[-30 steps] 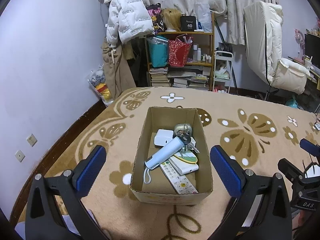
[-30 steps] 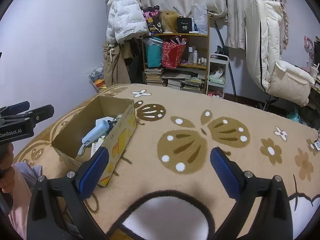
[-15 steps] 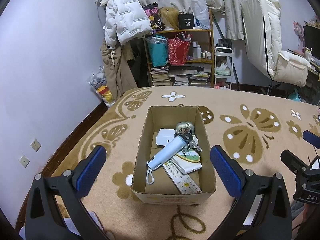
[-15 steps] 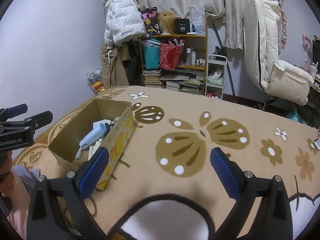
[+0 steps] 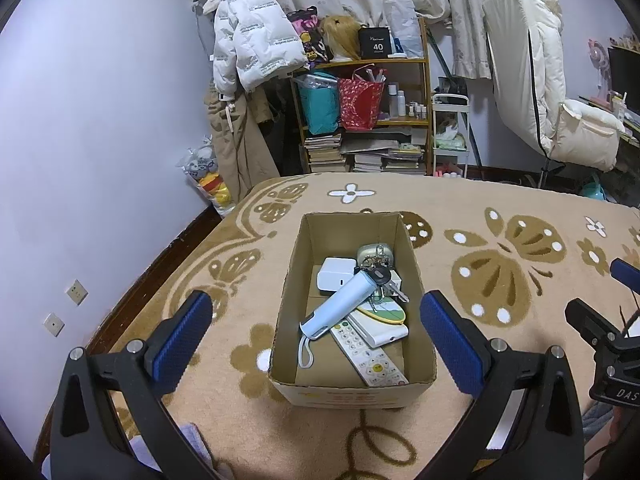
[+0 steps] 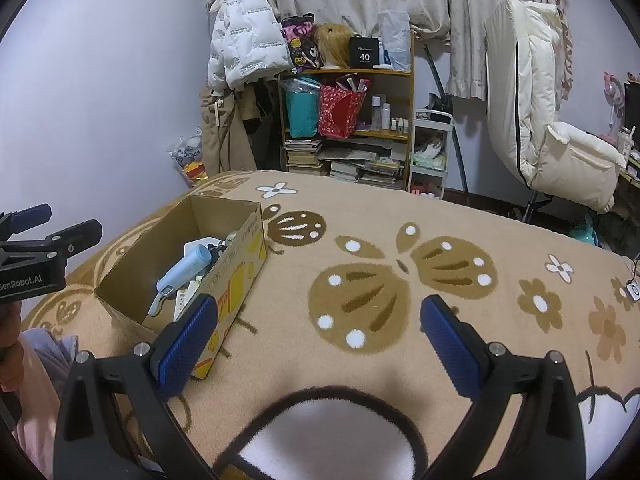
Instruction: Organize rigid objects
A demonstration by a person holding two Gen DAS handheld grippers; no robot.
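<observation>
**Both grippers spread, box of hard items straight ahead of the left tool**

Left gripper: jaws wide apart, nothing between them. It hangs above the patterned rug, pointed at the open cardboard box, which sits directly ahead, framed between the two blue pads.

Box contents, left to right from the left tool: a pale blue tube-shaped device with a wrist loop, lying diagonally on top of the pile; a white remote control at the near end, partly under it; a white adapter block farther in; a key bunch at the tube's far tip; a flat white case with a green-and-yellow oval on it.

Right gripper: likewise spread and empty, over bare rug; the box lies ahead and to its left.

Handling, as judged: all stiff, light, smooth plastic, likely slippery. The tube is uppermost and best pinched across its middle. Keys are loose and would snag.
</observation>
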